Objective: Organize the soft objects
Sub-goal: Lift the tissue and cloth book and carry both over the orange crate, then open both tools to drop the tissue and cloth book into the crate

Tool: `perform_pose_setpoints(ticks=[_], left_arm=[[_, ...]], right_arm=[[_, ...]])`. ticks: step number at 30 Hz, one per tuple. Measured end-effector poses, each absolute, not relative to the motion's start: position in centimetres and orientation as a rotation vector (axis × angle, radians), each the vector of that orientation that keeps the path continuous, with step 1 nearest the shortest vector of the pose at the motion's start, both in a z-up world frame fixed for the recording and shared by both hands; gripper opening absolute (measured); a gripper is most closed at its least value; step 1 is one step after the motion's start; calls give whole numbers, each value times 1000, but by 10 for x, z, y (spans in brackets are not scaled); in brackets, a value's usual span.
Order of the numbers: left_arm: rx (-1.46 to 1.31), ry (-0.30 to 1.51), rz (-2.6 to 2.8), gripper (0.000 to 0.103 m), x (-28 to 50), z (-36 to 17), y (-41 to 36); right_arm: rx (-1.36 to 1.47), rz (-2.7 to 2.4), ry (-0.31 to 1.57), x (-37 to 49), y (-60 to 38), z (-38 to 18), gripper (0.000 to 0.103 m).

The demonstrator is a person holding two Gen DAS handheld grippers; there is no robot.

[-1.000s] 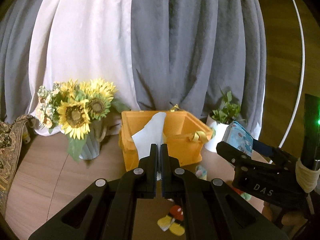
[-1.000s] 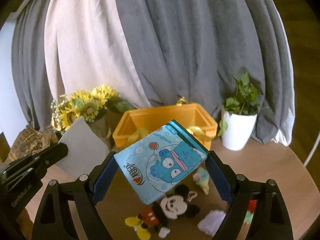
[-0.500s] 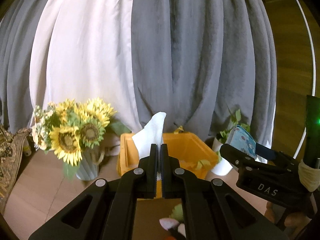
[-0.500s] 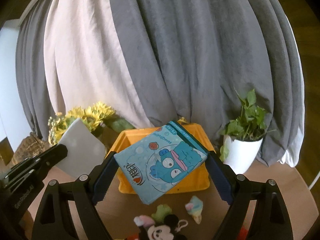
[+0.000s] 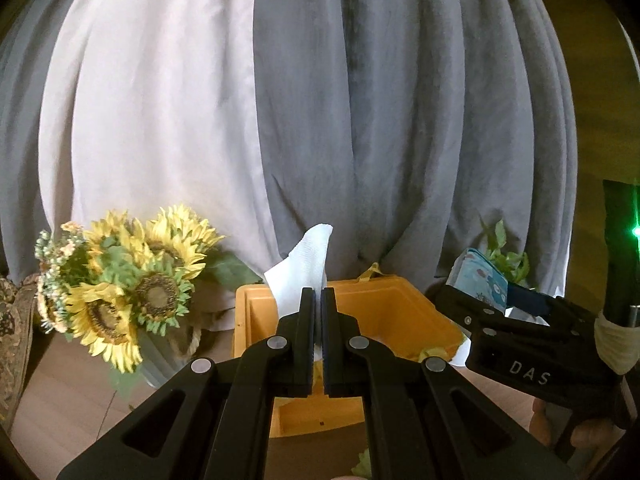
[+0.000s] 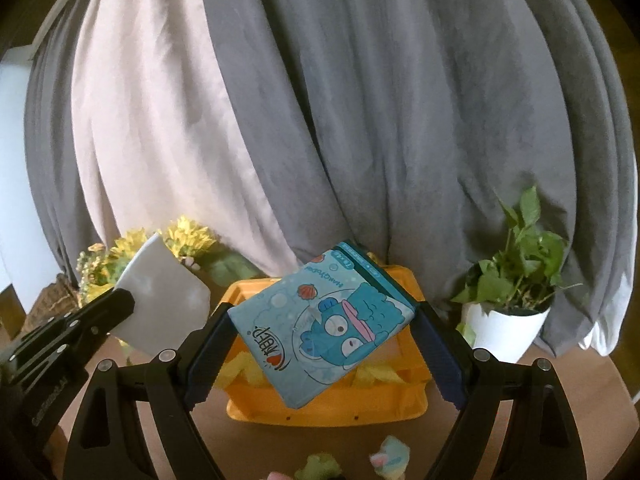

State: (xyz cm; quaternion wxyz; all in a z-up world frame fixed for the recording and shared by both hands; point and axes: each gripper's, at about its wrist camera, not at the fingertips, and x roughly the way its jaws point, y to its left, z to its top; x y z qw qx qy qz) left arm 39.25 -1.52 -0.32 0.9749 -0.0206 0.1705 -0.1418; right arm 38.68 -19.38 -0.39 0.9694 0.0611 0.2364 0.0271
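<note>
Sunflower bouquet (image 5: 132, 300), potted green plant (image 6: 508, 300), grey and white curtains (image 6: 360, 100), wooden table (image 6: 580, 420)

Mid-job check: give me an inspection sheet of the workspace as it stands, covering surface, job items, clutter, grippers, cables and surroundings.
Surface: brown wooden table, round edge at right.
Job's things: open orange plastic bin with yellow scraps inside; white paper tissue; blue cartoon-print tissue pack, tilted, in front of the bin.
Clutter: small pastel plush toys on the table before the bin.
Grippers: left gripper shut on the tissue; right gripper shut on the pack's ends.
Cables: nothing seen.
Surroundings: grey and white curtains; sunflower bouquet; green plant in white pot.
</note>
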Motion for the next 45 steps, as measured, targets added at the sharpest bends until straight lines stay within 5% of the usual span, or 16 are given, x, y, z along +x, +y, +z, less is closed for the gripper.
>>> perform_pose_setpoints(ticks=[28,30,32,37,45], left_arm=[[15,562,-287,6,526,-77,-37],[20,584,-293,12,530,-82,-39],[35,584,-286,31,530,-84,-41],[29,585,-290,47,526,-82,-41],[19,571,-260,56,516,-72,-36]], right_arm=[[142,-16,786,531,-206,-91,89],[151,-11,813,536,-207,-95,89],[162,-13,823,538,-209,-98,89],[163,-18,826,538,-211,-100,89],[138,-23,795,535,-208,-94,96]])
